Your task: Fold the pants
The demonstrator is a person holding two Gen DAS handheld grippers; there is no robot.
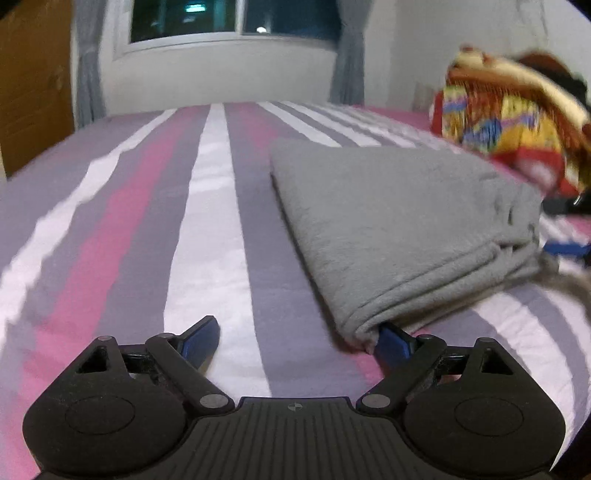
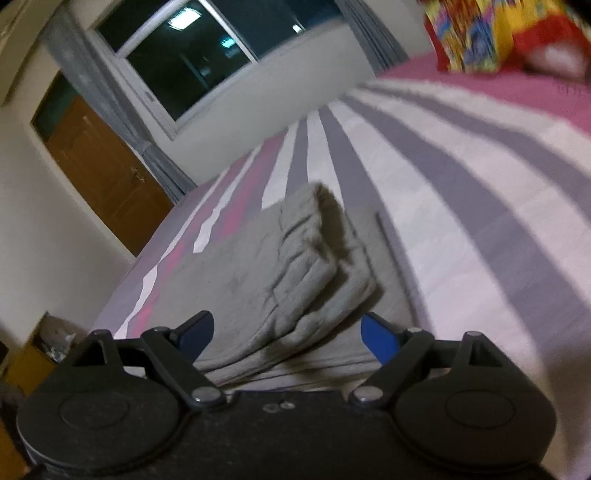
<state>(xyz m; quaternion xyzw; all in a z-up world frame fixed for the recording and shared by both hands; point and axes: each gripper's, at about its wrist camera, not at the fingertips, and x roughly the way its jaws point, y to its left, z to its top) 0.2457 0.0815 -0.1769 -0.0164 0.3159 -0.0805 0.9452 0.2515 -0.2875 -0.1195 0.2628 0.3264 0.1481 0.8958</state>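
So the grey pants [image 1: 399, 221] are already folded up into a thick flat stack, lying on the bed [image 1: 155, 229] with that pink, grey and white striped cover. From the right side you can see a smaller folded flap sitting on top of the stack [image 2: 306, 258], layers showing at the edge. The left tool [image 1: 299, 341] is spread wide and gripping nothing; one blue finger [image 1: 393, 341] is poked just under the near corner of the stack, the other rests over bare sheet. The right tool [image 2: 288, 334] is spread wide too, sitting over the near edge of the pants with nothing pinched. Off to the side on the bed there's a loud red and yellow patterned cloth [image 1: 506, 125]. Behind: a dark window [image 1: 236, 18], grey curtains [image 1: 347, 55], a wooden door [image 2: 107, 173].
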